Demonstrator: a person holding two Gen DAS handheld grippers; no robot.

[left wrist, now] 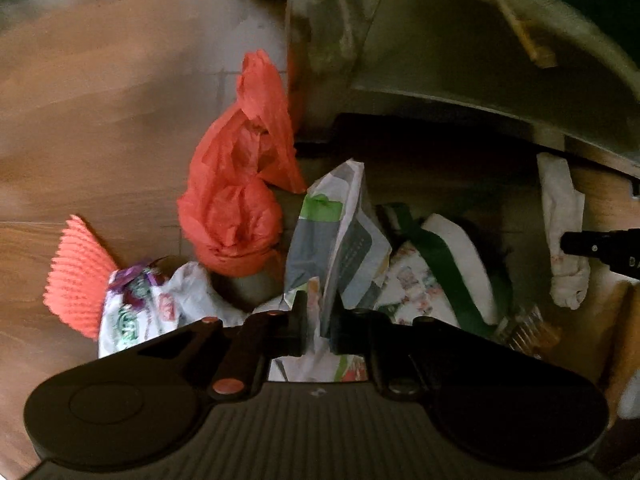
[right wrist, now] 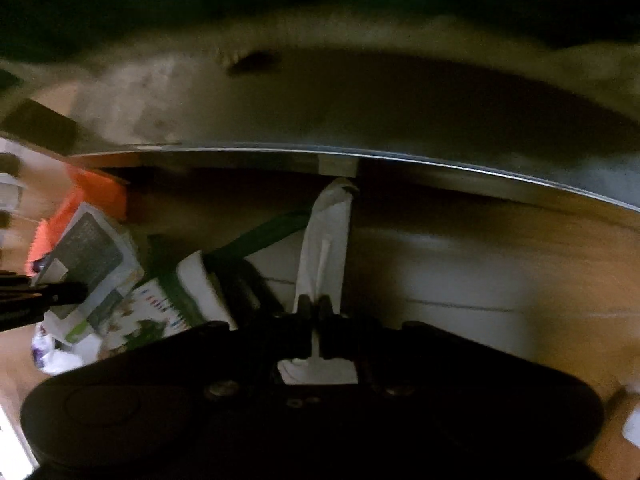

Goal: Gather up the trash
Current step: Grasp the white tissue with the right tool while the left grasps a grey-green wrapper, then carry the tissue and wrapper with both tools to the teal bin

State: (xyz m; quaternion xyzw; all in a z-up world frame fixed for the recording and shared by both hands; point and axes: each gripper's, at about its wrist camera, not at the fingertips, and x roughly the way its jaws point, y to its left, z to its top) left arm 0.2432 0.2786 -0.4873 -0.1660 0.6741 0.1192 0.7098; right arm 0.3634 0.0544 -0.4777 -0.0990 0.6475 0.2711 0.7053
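My left gripper (left wrist: pixel 320 320) is shut on a crumpled grey, white and green printed wrapper (left wrist: pixel 340 236) that stands up between its fingers. Around it on the wooden floor lie a crumpled red plastic bag (left wrist: pixel 236 196), a pink ribbed paper cup (left wrist: pixel 76 280), a white wrapper with purple print (left wrist: pixel 136 308) and a white and green package (left wrist: pixel 436 272). My right gripper (right wrist: pixel 316 312) is shut on a white crumpled tissue (right wrist: pixel 326 240), which also shows in the left wrist view (left wrist: pixel 562 232) at the right.
A grey furniture base (left wrist: pixel 460 64) with a metal edge (right wrist: pixel 360 154) overhangs the floor behind the trash. The wooden floor (left wrist: pixel 92 120) stretches left. The left gripper's tip (right wrist: pixel 48 296) enters the right wrist view from the left.
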